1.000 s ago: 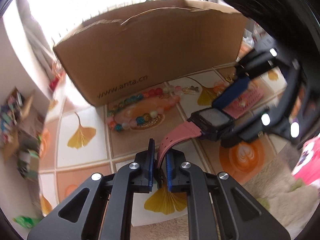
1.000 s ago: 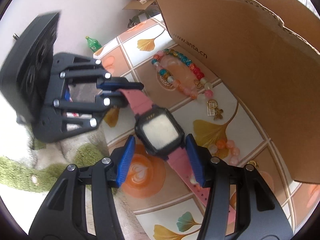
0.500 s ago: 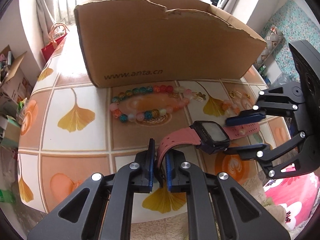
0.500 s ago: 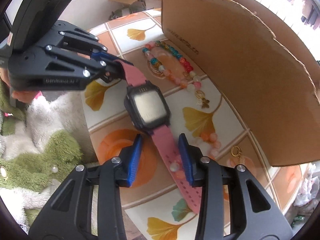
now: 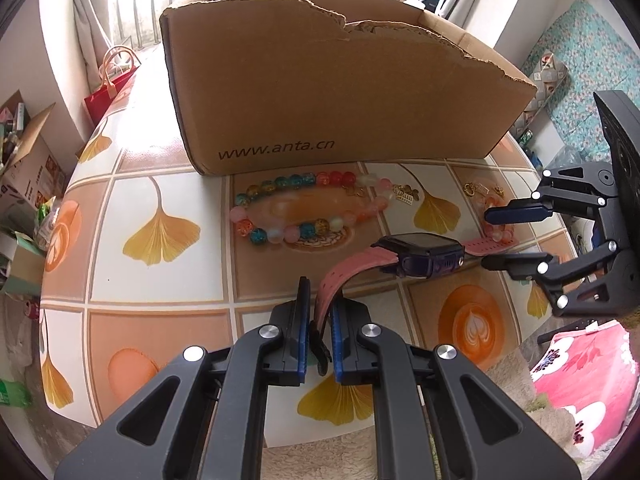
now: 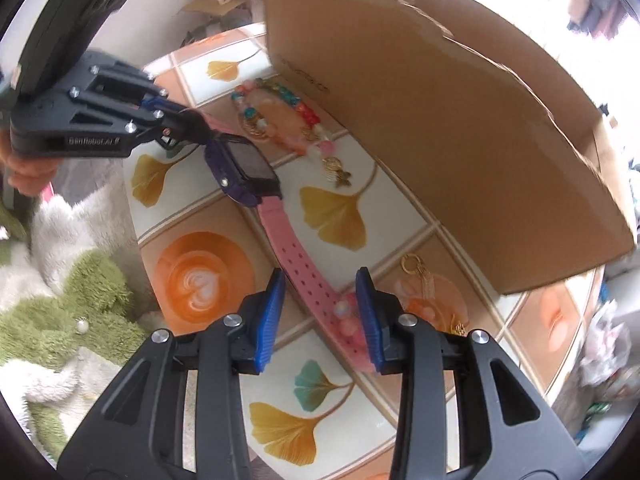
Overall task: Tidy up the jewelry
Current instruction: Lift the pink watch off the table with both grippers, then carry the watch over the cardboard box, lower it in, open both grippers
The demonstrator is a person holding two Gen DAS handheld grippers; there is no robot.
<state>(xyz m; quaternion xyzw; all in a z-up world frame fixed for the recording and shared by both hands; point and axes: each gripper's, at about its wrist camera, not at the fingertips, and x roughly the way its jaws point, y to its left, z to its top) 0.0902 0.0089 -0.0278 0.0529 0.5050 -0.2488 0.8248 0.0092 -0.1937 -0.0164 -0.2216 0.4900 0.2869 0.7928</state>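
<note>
A pink-strapped watch (image 5: pixel 424 254) with a dark square face lies over the tiled table. My left gripper (image 5: pixel 320 308) is shut on one end of its pink strap; it shows in the right wrist view (image 6: pixel 176 128) too. My right gripper (image 6: pixel 320 304) is open, its blue pads on either side of the watch's (image 6: pixel 244 170) other strap without gripping it; it shows in the left wrist view (image 5: pixel 516 236). A colourful bead bracelet (image 5: pixel 308 210) lies in front of the open cardboard box (image 5: pixel 344 92). A smaller bead bracelet with gold charms (image 6: pixel 424 300) lies by my right gripper.
The table (image 5: pixel 168 288) has a ginkgo-leaf and coffee-cup tile pattern. A green and white fluffy rug (image 6: pixel 60 300) lies beyond its edge. A red bag (image 5: pixel 108 92) and clutter stand at the left of the room. A pink floral cloth (image 5: pixel 588 364) lies at the right.
My right gripper has drawn back along the strap, from around the watch face to the strap's far end, and stays open. My left gripper keeps hold of the other strap end.
</note>
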